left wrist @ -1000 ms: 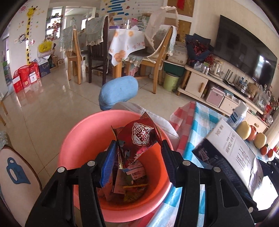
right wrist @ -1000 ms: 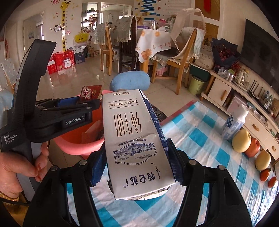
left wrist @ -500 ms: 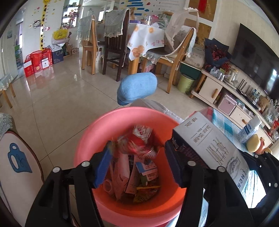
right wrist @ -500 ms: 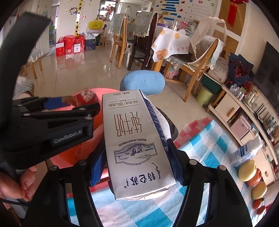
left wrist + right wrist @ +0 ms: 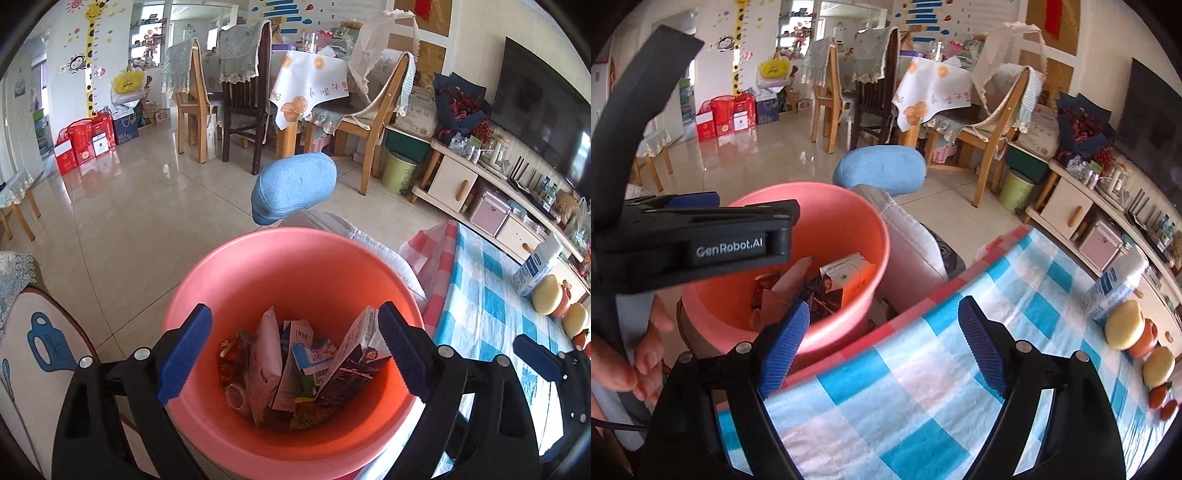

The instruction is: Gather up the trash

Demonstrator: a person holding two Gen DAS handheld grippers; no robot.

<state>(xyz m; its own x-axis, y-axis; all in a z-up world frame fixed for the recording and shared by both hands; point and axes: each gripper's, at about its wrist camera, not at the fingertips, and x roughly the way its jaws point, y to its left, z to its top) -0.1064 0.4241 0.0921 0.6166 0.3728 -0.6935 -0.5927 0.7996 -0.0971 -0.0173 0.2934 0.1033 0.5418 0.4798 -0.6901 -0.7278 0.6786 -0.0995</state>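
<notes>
A pink bucket (image 5: 229, 280) holds several wrappers and cartons, among them a white and dark blue milk carton (image 5: 356, 350) leaning on its right wall. My left gripper (image 5: 293, 350) hangs over the bucket's mouth. Its jaws are opening and nothing is between the blue pads. My right gripper (image 5: 884, 347) hovers over the checked tablecloth (image 5: 923, 387) just right of the bucket (image 5: 834, 206). Its jaws are opening too and hold nothing. One of its fingers (image 5: 535, 356) shows at the right of the left wrist view. A white and blue carton (image 5: 1115, 288) stands on the table.
Yellow-lidded jars (image 5: 1123, 325) and small red fruits (image 5: 1160, 397) sit along the table's right side. A blue cushion (image 5: 295, 184) and a pale padded seat (image 5: 908, 236) lie behind the bucket. A person's hand (image 5: 631, 362) grips the left tool. Dining chairs (image 5: 240, 110) stand further back.
My left gripper let go of the red snack wrapper, which dropped into the bucket. My right gripper moved toward the bucket and released the milk carton, which now lies inside. Both jaws widened.
</notes>
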